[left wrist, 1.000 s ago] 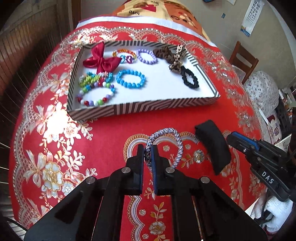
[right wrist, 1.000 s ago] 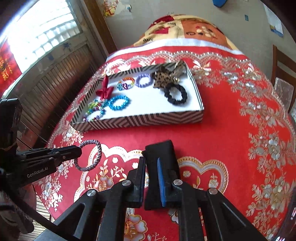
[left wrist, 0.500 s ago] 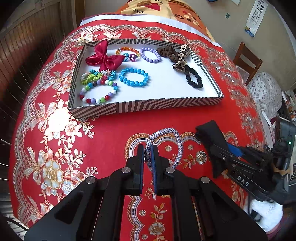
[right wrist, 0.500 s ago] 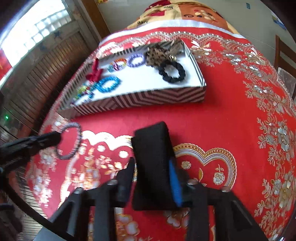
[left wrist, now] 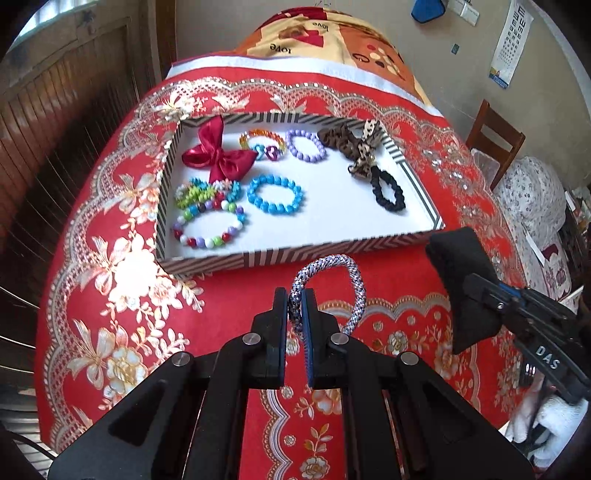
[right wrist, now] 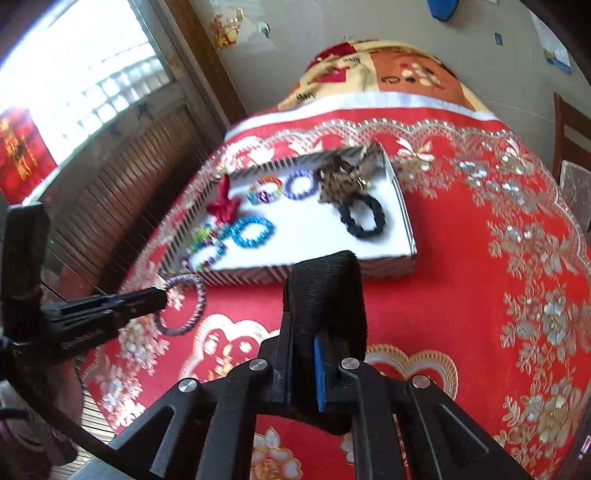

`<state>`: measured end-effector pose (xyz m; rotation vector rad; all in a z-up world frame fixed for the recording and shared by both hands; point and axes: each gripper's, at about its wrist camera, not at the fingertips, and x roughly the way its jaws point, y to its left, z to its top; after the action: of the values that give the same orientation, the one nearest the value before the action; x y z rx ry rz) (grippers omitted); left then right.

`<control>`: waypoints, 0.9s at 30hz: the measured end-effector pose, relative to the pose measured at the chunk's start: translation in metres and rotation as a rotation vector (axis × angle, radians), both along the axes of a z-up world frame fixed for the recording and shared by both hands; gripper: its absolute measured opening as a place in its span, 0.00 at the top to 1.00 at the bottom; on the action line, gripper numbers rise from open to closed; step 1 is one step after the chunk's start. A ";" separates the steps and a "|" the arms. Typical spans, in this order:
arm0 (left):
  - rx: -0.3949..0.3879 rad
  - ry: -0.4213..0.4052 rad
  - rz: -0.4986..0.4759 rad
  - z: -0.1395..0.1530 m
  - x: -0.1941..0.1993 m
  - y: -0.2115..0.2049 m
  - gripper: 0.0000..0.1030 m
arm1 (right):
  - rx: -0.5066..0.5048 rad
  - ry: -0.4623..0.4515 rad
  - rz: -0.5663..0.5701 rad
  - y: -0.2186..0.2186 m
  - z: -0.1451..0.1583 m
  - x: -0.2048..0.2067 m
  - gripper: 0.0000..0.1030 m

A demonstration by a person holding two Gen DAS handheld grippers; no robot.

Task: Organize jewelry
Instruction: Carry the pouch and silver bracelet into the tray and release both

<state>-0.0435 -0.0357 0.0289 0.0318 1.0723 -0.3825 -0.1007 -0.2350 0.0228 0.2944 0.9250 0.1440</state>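
Note:
My left gripper [left wrist: 294, 310] is shut on a blue-and-white woven bracelet [left wrist: 351, 280] and holds it above the red tablecloth, just in front of the striped tray [left wrist: 295, 253]. The bracelet also shows in the right wrist view [right wrist: 195, 295]. My right gripper [right wrist: 303, 332] is shut on a wide black fabric band [right wrist: 325, 291], lifted near the tray's front right corner; the band shows in the left wrist view [left wrist: 461, 273]. The white-floored tray [right wrist: 369, 264] holds a red bow [left wrist: 218, 155], several bead bracelets, a leopard bow [left wrist: 354, 144] and a black scrunchie [left wrist: 388, 188].
A red floral tablecloth [left wrist: 122, 266] covers the round table. A wooden chair [left wrist: 495, 136] stands at the far right. A wood-panelled wall and window lie to the left [right wrist: 122, 177]. A patterned blanket [left wrist: 332, 33] lies beyond the table.
Both grippers have risen and moved forward toward the tray. The black band has come up off the cloth in my right gripper. The woven bracelet stays clamped in my left.

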 end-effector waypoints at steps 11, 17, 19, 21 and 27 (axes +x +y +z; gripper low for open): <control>0.012 -0.048 0.017 0.016 0.017 0.001 0.94 | 0.017 -0.045 0.034 0.005 0.024 0.017 0.92; 0.013 -0.048 0.041 0.018 0.030 0.003 0.94 | 0.002 -0.048 0.062 0.007 0.030 0.031 0.92; 0.003 -0.033 0.059 0.016 0.037 0.006 0.94 | -0.002 -0.046 0.071 0.007 0.031 0.037 0.92; -0.005 -0.017 0.073 0.013 0.044 0.009 0.94 | -0.007 -0.042 0.082 0.007 0.031 0.045 0.92; -0.015 0.026 0.120 0.001 0.065 0.010 0.94 | -0.026 -0.026 0.124 0.008 0.027 0.075 0.92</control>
<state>0.0217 -0.0260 0.0304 -0.0504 1.0914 -0.2830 -0.0261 -0.2266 0.0503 0.2107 0.9188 0.2497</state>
